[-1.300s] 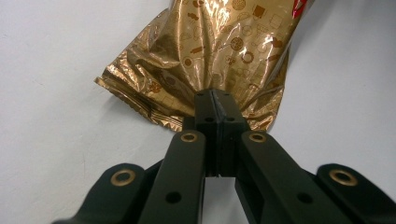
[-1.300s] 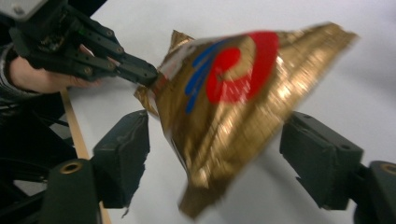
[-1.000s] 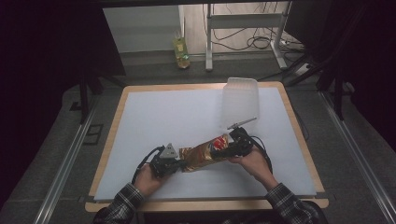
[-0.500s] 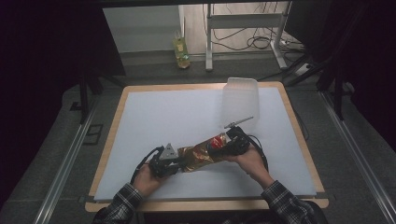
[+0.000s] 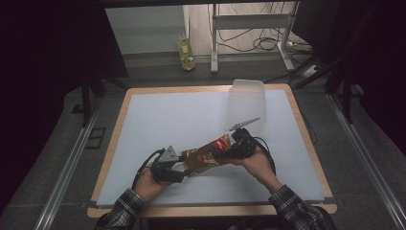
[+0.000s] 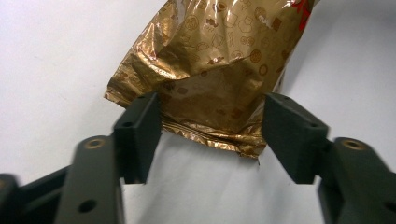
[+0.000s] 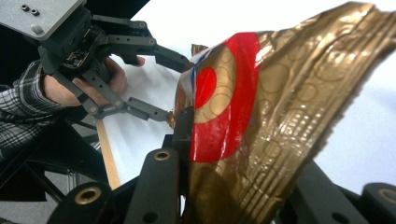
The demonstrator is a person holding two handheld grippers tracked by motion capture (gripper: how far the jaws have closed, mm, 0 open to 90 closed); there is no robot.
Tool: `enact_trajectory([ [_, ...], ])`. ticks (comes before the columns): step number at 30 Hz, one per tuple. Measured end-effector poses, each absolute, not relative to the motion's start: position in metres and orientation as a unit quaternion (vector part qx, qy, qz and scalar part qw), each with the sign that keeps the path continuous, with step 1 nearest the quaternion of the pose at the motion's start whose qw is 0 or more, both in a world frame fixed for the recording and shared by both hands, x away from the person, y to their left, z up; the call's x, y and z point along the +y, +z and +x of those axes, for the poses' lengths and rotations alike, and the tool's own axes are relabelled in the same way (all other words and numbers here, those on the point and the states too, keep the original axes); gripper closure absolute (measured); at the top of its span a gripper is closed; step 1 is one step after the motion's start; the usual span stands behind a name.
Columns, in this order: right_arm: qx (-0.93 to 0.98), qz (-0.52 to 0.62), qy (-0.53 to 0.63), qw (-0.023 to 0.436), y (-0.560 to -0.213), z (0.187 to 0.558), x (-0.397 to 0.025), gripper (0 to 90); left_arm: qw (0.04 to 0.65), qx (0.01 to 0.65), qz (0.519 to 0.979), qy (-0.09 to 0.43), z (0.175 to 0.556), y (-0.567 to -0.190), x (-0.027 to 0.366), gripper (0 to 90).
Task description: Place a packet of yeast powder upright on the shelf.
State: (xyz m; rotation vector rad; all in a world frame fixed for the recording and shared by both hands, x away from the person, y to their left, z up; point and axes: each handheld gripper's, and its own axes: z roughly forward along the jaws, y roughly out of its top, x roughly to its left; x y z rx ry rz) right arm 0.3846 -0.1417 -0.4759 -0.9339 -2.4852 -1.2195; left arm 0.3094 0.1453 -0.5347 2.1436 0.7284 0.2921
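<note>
A gold foil snack bag (image 5: 207, 154) with a red mark is held above the white table mat (image 5: 172, 120), slanting up to the right. My right gripper (image 5: 231, 148) is shut on its upper end, where the crumpled foil (image 7: 280, 107) is pinched between the jaws (image 7: 243, 154). My left gripper (image 5: 184, 168) stands open at the bag's lower end. In the left gripper view, the bag's sealed edge (image 6: 210, 133) lies between the two spread jaws (image 6: 212, 135), not clamped. The right gripper view also shows the left gripper (image 7: 161, 81) farther off, open.
A clear plastic container (image 5: 246, 99) stands upright on the mat just behind the right gripper. The table's wooden rim (image 5: 210, 210) runs close to the person's forearms. A yellow bottle (image 5: 186, 50) stands on the floor beyond the table.
The bag's right end and the right gripper have risen slightly. The left gripper has stayed in place at the bag's lower end.
</note>
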Motion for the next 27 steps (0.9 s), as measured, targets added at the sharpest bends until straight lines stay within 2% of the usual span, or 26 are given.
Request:
enact_trajectory([
  [3,-0.847,-0.311,-0.418,0.102,-0.471,0.384,-0.144,71.1,0.425,0.287,0.85,0.118,0.309,-0.533,0.146,28.3],
  [8,-0.851,-0.303,-0.42,0.088,-0.464,0.384,-0.147,71.1,0.436,0.281,0.847,0.112,0.31,-0.533,0.149,21.2],
  [17,-0.86,-0.282,-0.422,0.057,-0.447,0.385,-0.154,71.1,0.451,0.275,0.842,0.106,0.31,-0.531,0.152,17.2],
  [27,-0.868,-0.257,-0.425,0.02,-0.431,0.389,-0.163,71.1,0.444,0.277,0.844,0.119,0.311,-0.531,0.153,8.9],
])
